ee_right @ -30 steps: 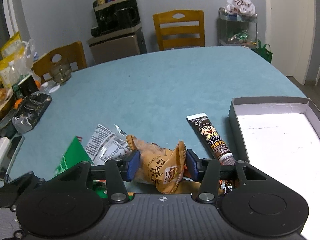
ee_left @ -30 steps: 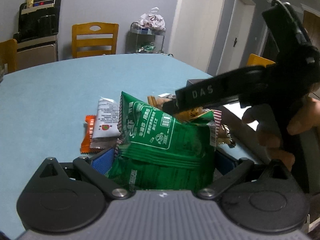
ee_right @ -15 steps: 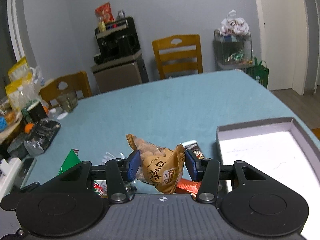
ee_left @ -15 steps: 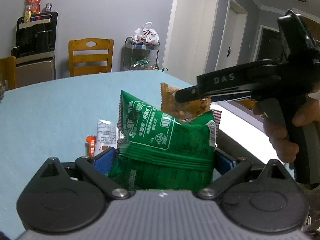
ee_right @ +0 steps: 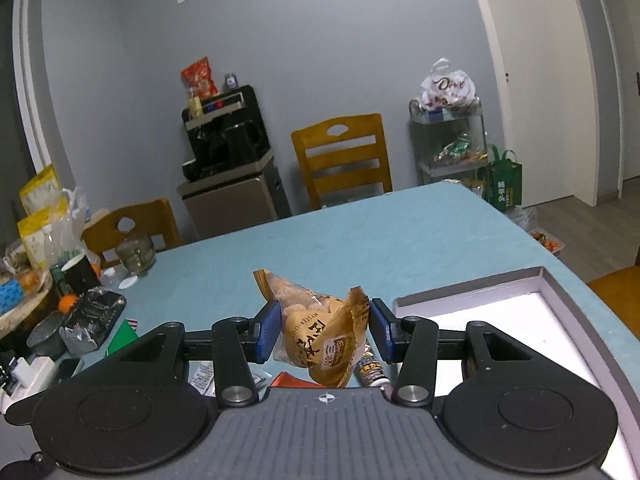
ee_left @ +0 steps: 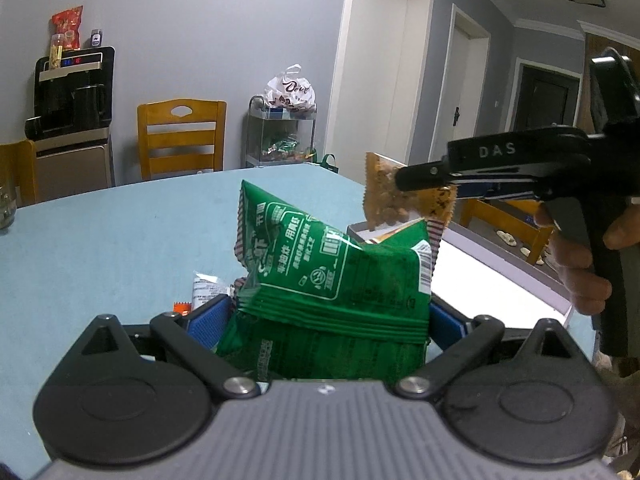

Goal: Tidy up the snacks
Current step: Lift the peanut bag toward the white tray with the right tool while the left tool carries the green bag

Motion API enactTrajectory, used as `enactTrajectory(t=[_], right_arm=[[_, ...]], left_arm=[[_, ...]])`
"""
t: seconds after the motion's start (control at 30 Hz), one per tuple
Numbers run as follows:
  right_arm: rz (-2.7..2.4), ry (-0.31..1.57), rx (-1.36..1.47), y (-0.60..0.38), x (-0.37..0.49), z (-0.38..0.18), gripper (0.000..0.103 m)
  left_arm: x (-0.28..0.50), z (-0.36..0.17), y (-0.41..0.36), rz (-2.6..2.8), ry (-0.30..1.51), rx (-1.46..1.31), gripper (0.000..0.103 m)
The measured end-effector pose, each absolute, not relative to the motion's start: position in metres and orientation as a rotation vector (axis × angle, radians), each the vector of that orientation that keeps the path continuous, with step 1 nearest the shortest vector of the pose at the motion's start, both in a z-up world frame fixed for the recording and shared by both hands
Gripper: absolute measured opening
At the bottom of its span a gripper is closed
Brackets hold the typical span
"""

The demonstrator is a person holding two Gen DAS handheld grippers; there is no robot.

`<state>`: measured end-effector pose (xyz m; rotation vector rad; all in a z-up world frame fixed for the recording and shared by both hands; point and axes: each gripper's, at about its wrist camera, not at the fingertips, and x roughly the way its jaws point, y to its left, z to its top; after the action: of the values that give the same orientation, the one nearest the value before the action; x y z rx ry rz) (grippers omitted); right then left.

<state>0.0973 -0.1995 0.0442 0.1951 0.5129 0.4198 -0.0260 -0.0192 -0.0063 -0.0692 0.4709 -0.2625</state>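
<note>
My left gripper [ee_left: 326, 316] is shut on a green snack bag [ee_left: 336, 276], held up above the blue table [ee_left: 100, 248]. To its right in the left wrist view, the right gripper [ee_left: 424, 184] is clamped on a brown snack packet [ee_left: 396, 200]. The right wrist view shows that brown snack packet [ee_right: 320, 336] squeezed between the blue pads [ee_right: 269, 330] of my right gripper [ee_right: 324, 332], lifted off the table. A shallow white-bottomed box [ee_right: 532, 316] lies to the right. Below the packet on the table lie an orange packet [ee_right: 290, 380], a stick snack [ee_right: 370, 370] and a white wrapper [ee_right: 202, 374].
Wooden chairs [ee_right: 344, 156] stand behind the table, with a water dispenser [ee_right: 230, 160] and a wire shelf [ee_right: 448, 140] by the wall. Bags, a glass [ee_right: 136, 254] and clutter crowd the table's left edge. A hand [ee_left: 580, 256] grips the right gripper's handle.
Both grippers have risen from the table with their packets. The right gripper with the brown packet has moved right toward the box. The snacks left on the table have dropped lower in both views.
</note>
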Motion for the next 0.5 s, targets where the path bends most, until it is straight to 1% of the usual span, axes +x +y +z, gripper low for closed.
enactTrajectory(t=[0.2,0.5], right_arm=[[0.406,0.495,0.221,-0.221,0.093,0.044,0.048],[0.354,0.491,0.267,-0.265,0.092,0.033,0.047]], left_arm=[[-0.020,0.005,-0.027,-0.271,0.472,-0.072,0.100],[0.003,0.018,-0.066,-0.304,0.484,-0.039,0.100]])
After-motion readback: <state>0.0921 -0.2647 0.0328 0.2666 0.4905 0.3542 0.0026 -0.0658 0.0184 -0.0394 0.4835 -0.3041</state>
